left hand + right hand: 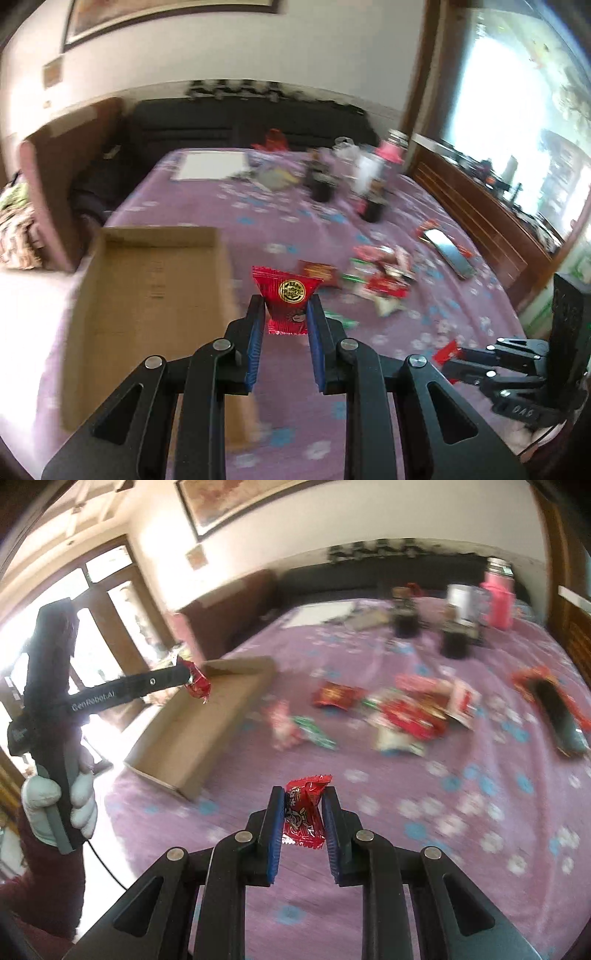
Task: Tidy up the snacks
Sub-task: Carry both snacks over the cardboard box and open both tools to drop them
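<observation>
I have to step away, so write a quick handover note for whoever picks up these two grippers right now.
Left gripper: shut on a red snack packet, held in the air beside the cardboard box.
Right gripper: shut on another red packet, above the purple tablecloth.
Done: both packets picked up. The box looks empty where visible.
Left: drop both into the box, then collect the loose snack pile in the middle of the table.
</observation>
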